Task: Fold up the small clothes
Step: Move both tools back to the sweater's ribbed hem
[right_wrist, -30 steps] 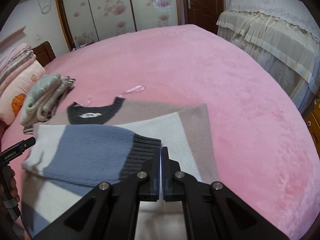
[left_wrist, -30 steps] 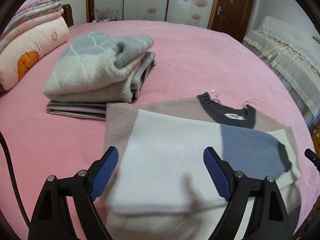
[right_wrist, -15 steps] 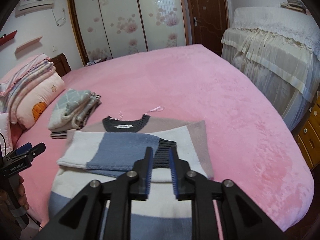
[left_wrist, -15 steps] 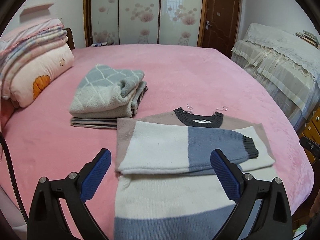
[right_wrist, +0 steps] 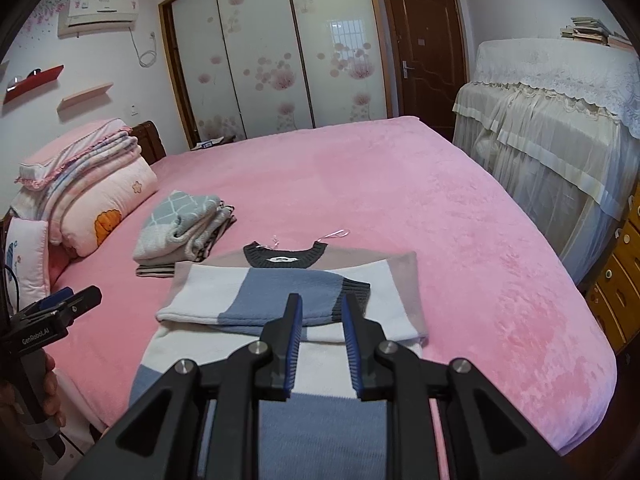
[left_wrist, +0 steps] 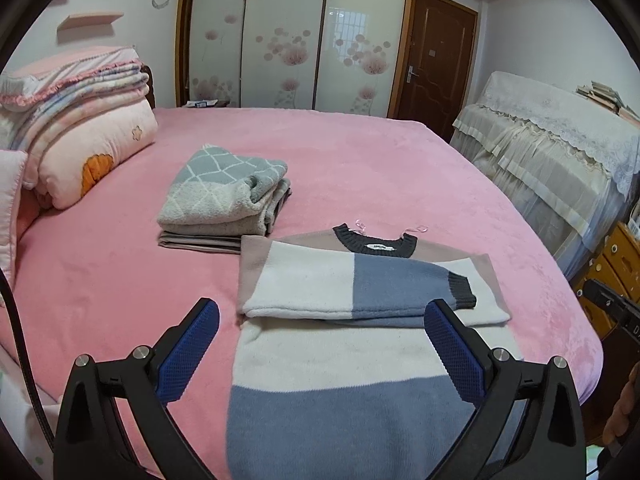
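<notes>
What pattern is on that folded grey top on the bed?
White diamond lattice on the folded grey top, clearest from the left wrist.

The one clear text is "GenRobot.AI", in white letters on the black body of the left claw (right_wrist: 56, 312), seen in the right wrist view well left of the sweater (right_wrist: 288, 304). A white label (right_wrist: 279, 259) sits inside the sweater's dark collar, with dark marks too small to read; the same label (left_wrist: 378, 246) is as blurred in the left wrist view. At that view's right edge, right of the sweater (left_wrist: 360, 292), a black device (left_wrist: 616, 312) bears a white "D", the rest cut off.
</notes>
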The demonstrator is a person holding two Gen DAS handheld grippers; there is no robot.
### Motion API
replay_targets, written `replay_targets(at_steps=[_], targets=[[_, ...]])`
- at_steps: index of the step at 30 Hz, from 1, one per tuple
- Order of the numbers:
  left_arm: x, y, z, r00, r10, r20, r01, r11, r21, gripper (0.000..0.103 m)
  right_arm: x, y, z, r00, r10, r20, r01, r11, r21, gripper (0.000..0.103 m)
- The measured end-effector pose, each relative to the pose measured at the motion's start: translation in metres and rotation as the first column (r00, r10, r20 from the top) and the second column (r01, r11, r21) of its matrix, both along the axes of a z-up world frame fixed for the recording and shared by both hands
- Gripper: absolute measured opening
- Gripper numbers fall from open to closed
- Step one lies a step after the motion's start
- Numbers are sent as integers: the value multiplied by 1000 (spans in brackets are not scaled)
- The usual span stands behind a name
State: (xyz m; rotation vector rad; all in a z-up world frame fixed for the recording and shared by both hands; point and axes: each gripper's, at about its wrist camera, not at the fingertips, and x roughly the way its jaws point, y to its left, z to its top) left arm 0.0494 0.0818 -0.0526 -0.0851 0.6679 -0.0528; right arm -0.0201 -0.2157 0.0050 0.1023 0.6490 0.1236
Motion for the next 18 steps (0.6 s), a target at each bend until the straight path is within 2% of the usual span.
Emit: replay_targets(at_steps=[6, 11, 18], targets=[[-26, -3, -4, 1000, -8, 12, 8, 998, 59, 102, -25, 0, -1, 1000, 12, 9, -12, 1000, 16, 21], [-38, -1, -15, 1000, 5, -3, -5, 997, 79, 102, -41, 2, -9, 1000, 16, -1, -16, 1000, 20, 21], [-48, 9, -39, 998, 40, -58, -37, 998, 55, 102, -59, 4, -29, 999, 33, -31, -33, 999, 7, 21]])
